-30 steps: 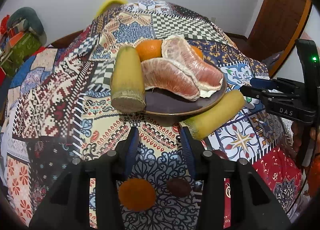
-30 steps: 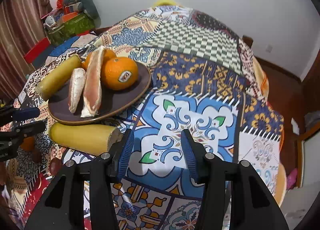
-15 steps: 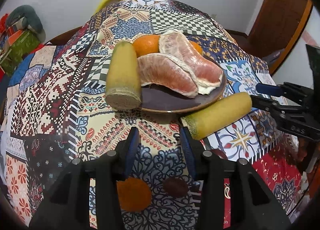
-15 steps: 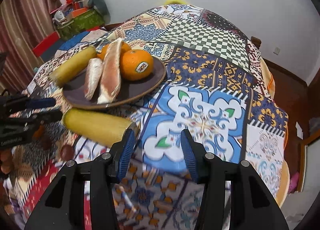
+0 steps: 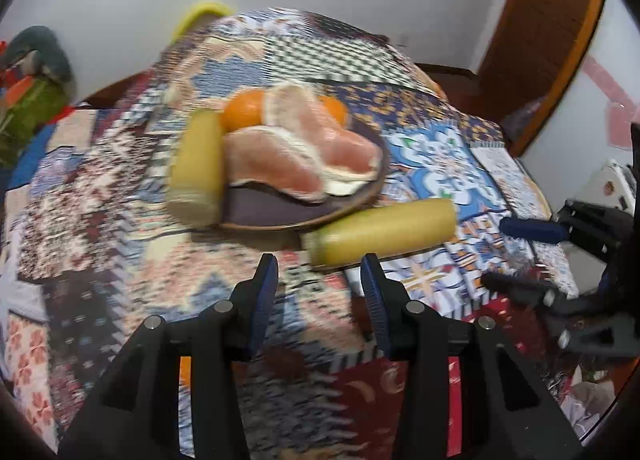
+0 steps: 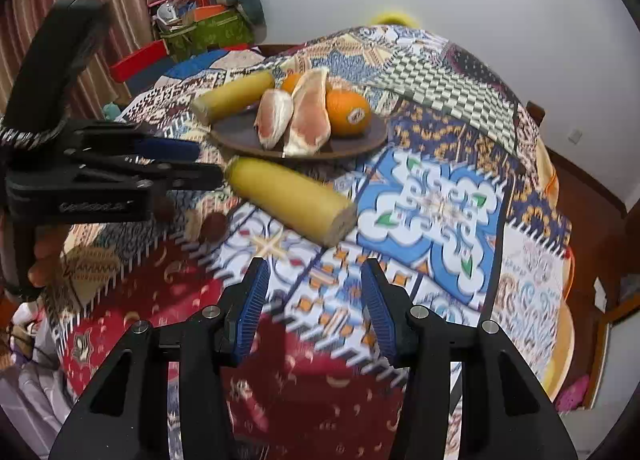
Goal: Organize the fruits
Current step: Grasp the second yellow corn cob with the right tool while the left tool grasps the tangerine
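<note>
Two grippers hover with jaws parted and nothing between them over a patchwork tablecloth (image 6: 436,196). A dark plate (image 6: 360,140) holds two peeled pomelo segments (image 6: 296,116) and an orange (image 6: 348,112). One yellow corn cob (image 6: 236,96) leans on the plate's far-left rim; another (image 6: 288,196) lies just in front of the plate. The left gripper (image 6: 208,162) sits left of that cob, the right gripper (image 6: 314,296) nearer the camera.
</note>
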Available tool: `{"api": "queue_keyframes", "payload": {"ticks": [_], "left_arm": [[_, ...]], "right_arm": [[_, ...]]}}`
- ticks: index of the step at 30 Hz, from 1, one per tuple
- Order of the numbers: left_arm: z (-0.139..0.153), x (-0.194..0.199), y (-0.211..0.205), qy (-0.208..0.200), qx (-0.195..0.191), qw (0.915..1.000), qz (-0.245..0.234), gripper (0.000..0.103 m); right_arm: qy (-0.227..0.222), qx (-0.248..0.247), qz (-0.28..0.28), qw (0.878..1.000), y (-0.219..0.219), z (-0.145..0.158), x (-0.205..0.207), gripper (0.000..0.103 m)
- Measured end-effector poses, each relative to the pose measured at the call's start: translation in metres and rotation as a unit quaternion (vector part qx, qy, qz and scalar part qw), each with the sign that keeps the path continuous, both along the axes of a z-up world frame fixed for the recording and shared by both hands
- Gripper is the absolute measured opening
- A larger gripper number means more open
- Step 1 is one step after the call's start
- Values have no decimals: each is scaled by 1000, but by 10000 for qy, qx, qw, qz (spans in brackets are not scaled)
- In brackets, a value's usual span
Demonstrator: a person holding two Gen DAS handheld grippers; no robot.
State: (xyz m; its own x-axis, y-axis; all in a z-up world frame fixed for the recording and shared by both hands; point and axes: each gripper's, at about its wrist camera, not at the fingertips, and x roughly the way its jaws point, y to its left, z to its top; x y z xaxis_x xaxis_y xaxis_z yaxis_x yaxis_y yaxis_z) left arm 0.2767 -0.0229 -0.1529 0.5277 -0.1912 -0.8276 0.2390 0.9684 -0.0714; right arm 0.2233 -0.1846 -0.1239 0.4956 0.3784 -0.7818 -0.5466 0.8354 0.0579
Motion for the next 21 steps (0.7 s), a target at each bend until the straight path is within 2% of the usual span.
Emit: {"api": "queue_keyframes", "payload": {"ticks": [6,10,12,21], "left_arm": [[9,-10,41,-103,89,9990,428,43],[5,-19,61,-12,39,9983,583,43],[2,-24,65,4,61,9981,606,43],[-14,-40,65,178,9,9983,551,43]], "right_arm": [[152,198,-1,9997,12,1,27,48],[244,40,140,9996,29,-5,41,53],[300,13,218,9993,36,-8,45,59],[486,-267,652,9963,47,-21,47,63]]}}
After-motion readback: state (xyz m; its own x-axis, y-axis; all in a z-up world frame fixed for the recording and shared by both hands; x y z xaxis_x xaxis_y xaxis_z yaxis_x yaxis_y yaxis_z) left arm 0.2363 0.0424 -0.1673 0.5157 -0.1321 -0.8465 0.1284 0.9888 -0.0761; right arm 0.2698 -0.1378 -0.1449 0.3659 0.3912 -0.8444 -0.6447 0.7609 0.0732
